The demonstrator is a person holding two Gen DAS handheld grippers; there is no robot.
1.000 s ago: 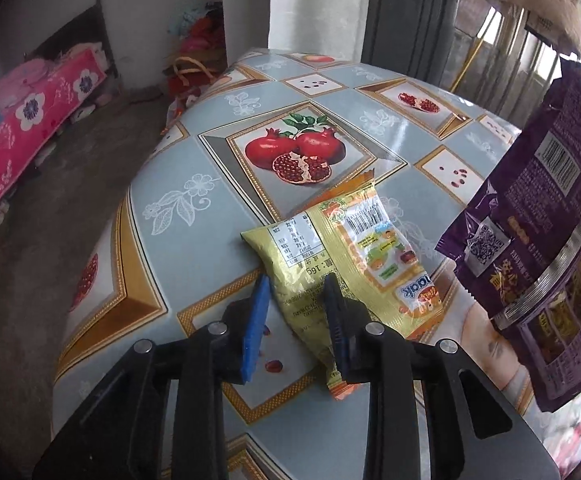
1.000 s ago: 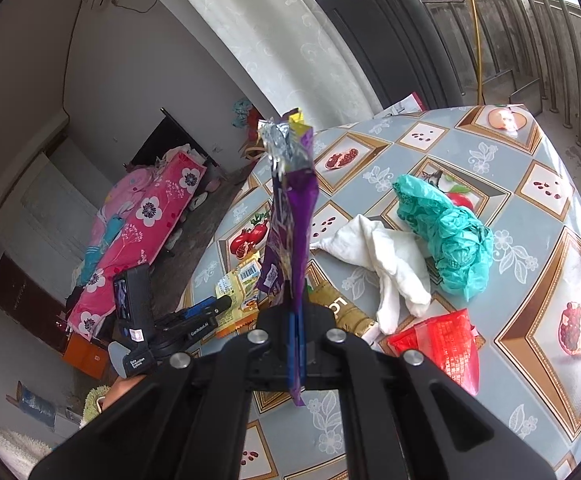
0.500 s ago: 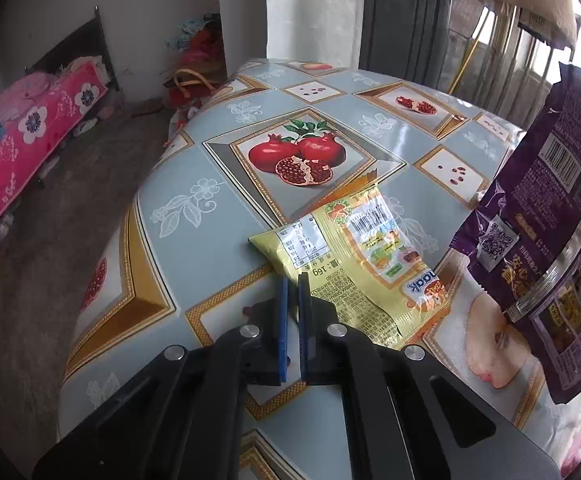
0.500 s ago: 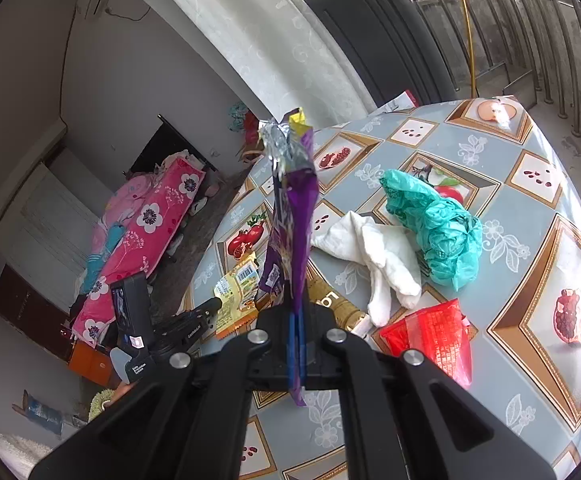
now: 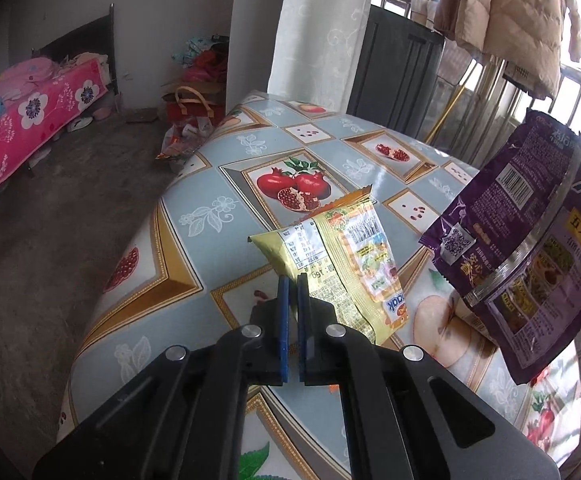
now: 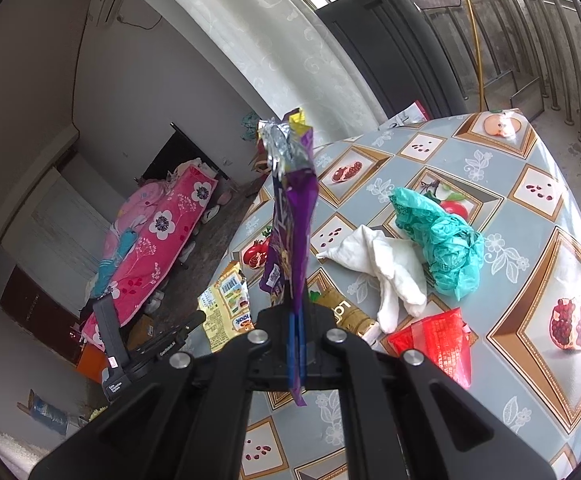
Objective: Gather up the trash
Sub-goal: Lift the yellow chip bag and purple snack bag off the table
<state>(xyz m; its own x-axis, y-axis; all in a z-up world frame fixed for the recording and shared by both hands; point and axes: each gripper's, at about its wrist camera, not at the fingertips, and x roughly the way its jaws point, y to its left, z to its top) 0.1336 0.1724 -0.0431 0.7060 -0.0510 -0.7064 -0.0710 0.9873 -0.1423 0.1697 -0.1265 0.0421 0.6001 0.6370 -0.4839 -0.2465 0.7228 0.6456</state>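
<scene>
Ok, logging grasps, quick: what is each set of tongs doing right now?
Left tongs: closed on the yellow snack wrapper, lifted off the table.
Right tongs: closed on the purple snack bag.

The yellow snack packet reads "6g"; purple pouch "五大关键".

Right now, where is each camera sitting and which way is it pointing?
Left wrist: rides the left gripper, looking along its shut fingers across the table at the lifted yellow snack packet.
Right wrist: rides the right gripper, fingers clamping the upright purple bag, looking over the table toward the green plastic bag.
Shared: both show the purple bag, yellow packet and table.
</scene>
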